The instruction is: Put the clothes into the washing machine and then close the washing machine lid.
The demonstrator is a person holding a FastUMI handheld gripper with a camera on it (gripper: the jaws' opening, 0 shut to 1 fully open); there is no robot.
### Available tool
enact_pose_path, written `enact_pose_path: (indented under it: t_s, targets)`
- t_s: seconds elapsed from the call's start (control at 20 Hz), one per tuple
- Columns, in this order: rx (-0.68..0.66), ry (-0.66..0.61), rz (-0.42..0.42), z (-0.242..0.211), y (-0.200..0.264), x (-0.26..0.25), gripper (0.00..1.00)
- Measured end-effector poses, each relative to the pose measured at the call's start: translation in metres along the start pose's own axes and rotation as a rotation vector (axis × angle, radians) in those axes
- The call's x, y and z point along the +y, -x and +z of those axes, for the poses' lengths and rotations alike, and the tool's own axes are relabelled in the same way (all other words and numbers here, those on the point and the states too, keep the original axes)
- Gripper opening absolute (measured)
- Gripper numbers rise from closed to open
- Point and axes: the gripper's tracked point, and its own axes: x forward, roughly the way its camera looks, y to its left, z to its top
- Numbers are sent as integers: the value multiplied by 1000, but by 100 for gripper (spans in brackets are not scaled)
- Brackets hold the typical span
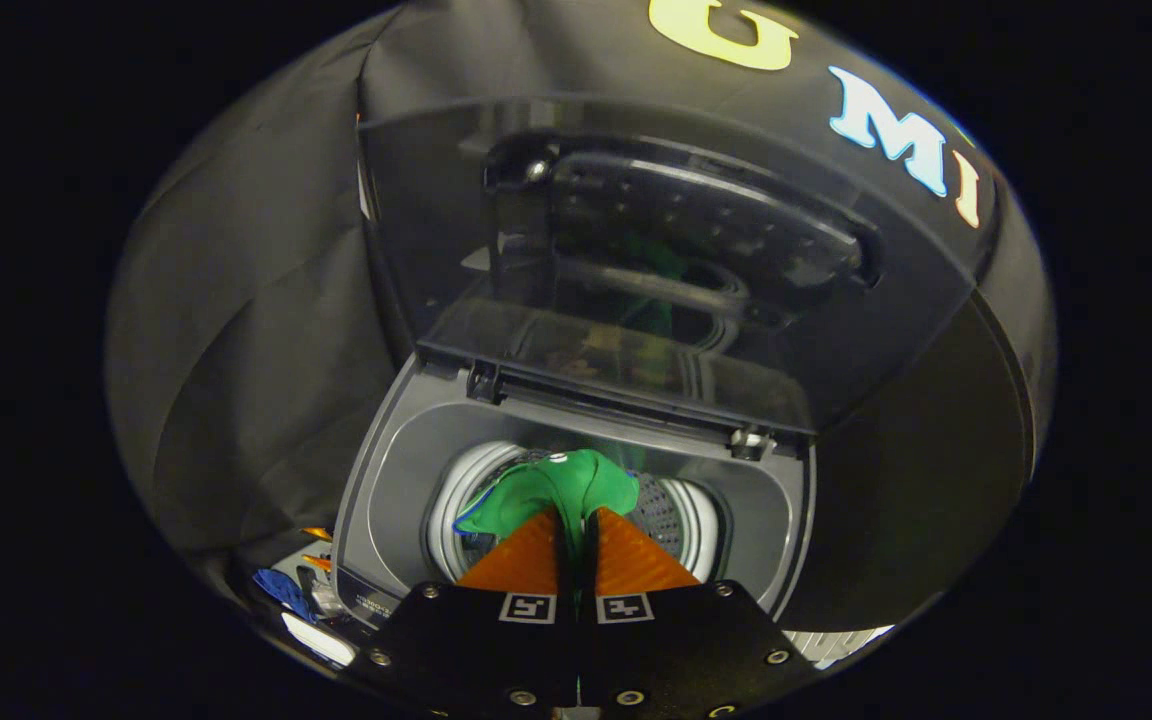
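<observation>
A small grey top-loading washing machine (391, 480) stands below me with its dark see-through lid (656, 260) raised upright behind the opening. My gripper (576, 520) is shut on a green garment (556, 485), both fingers pinching a fold of it. The cloth hangs from the fingertips over the white-rimmed drum (681, 515), its loose part spread just beyond the fingers and dipping into the drum's mouth. The garment's reflection shows faintly in the lid.
Black cloth walls close in behind and on both sides of the machine. To the left of the machine, low down, lie blue and orange items (291, 585) on a pale surface. The lid's hinges (751, 440) sit along the back rim of the opening.
</observation>
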Motion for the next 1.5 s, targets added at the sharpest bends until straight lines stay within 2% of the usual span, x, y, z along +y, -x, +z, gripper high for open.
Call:
enact_pose_path:
  t_s: [0.3, 0.75, 0.8, 0.85, 0.9, 1.0, 1.15, 1.2, 1.5]
  targets:
    - [55, 11, 7, -39, -24, 8, 1]
    - [63, -3, 14, -45, -27, 15, 1]
    - [49, -20, 54, -42, -31, 25, 1]
    - [57, -35, 97, -44, -31, 33, 4]
    - [114, -43, 118, -57, -39, 38, 33]
    - [149, -23, 103, -63, -33, 31, 89]
    - [127, -44, 94, -58, -30, 32, 90]
    - [122, -74, 88, -56, -27, 30, 93]
    - [1, -278, 69, -1, 15, 22, 93]
